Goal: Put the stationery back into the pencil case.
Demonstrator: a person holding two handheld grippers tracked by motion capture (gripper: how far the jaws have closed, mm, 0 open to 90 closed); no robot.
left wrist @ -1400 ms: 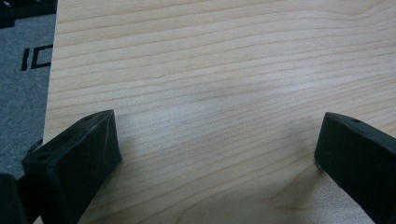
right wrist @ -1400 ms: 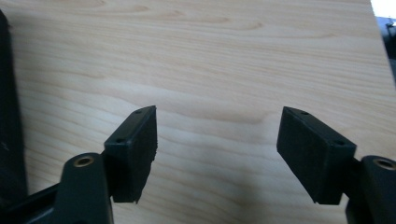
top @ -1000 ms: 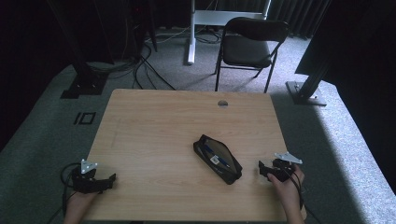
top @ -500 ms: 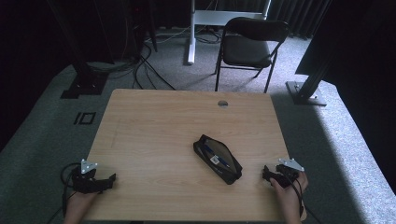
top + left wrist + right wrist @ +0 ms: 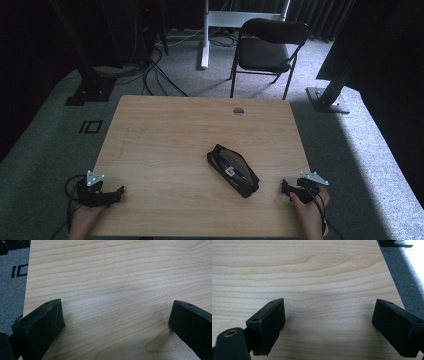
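A black pencil case point(image 5: 233, 170) lies open on the wooden table point(image 5: 170, 140), right of centre, with pens and a white tag inside. My left gripper point(image 5: 116, 192) rests at the table's front left corner, held by a hand, jaws pointing right. Its jaws stand wide apart over bare wood in the left gripper view, so the left gripper point(image 5: 116, 315) is open and empty. My right gripper point(image 5: 285, 188) sits at the front right edge, right of the case and apart from it. In the right gripper view the right gripper point(image 5: 329, 320) is open with only table between the jaws.
A round grommet point(image 5: 239, 111) sits near the table's far edge. A black chair point(image 5: 267, 47) stands behind the table, with a white desk leg point(image 5: 204, 35) and cables on the grey carpet. Dark stands point(image 5: 332, 75) flank the table.
My right gripper has drawn back toward the front right edge of the table and a little lower. The left gripper and the pencil case have stayed put.
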